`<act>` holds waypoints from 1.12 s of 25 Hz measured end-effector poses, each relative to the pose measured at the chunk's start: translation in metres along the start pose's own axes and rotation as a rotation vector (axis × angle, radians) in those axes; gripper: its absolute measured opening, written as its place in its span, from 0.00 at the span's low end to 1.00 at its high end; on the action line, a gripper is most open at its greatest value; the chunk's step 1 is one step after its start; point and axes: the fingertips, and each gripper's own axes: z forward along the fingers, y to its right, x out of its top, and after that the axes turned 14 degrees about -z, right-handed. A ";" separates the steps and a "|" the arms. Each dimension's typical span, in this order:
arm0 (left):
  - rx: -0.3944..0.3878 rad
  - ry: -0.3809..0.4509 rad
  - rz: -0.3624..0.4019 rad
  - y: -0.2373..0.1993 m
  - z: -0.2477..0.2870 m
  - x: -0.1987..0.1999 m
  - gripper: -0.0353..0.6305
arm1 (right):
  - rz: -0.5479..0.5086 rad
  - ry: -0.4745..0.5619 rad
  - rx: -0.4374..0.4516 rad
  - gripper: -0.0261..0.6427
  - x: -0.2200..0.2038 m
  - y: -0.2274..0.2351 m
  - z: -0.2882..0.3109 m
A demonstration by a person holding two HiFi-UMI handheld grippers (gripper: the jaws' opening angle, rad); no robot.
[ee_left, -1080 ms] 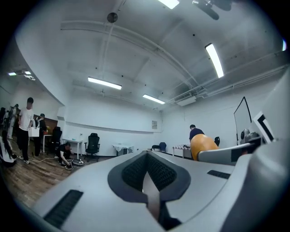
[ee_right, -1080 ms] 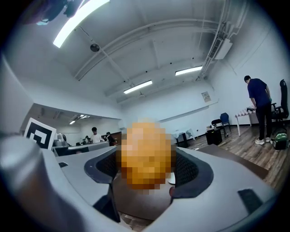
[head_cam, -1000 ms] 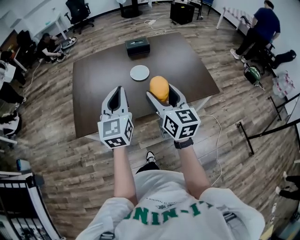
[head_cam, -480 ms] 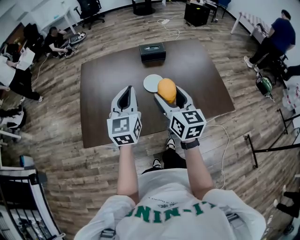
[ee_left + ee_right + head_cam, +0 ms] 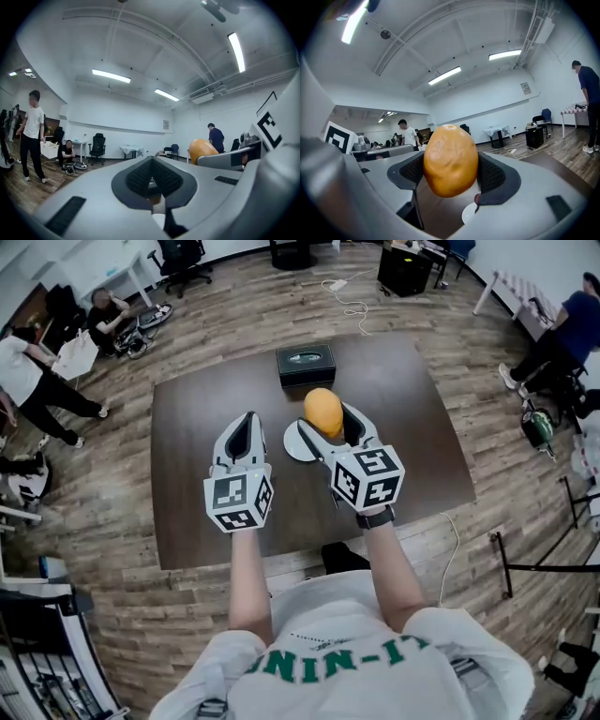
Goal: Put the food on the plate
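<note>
we judge the food (image 5: 322,411), a smooth orange egg-shaped piece, to be light to middling in weight and fairly firm. its rounded, perhaps slick skin could roll or squirt out of a loose pinch. the best hold looks to be across its widest middle, pads on opposite sides, and that is where it is taken now.

the left gripper (image 5: 242,420) hangs over the table (image 5: 187,474), left of the middle, with its jaws together and nothing between them. the white plate (image 5: 292,446) lies near the table's middle, partly hidden. the right gripper (image 5: 451,176) stands wide with its pads clamped on the food's flanks. it holds the food in the air above the plate, not touching it.
</note>
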 end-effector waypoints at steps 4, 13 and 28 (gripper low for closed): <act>0.009 -0.025 -0.008 -0.012 0.044 -0.012 0.06 | 0.005 -0.036 0.021 0.56 -0.013 0.025 0.039; 0.036 -0.086 -0.031 -0.048 0.116 -0.041 0.06 | 0.004 -0.138 0.059 0.56 -0.052 0.060 0.110; 0.061 -0.176 -0.085 -0.087 0.170 -0.103 0.06 | 0.058 -0.391 0.086 0.56 -0.189 0.095 0.160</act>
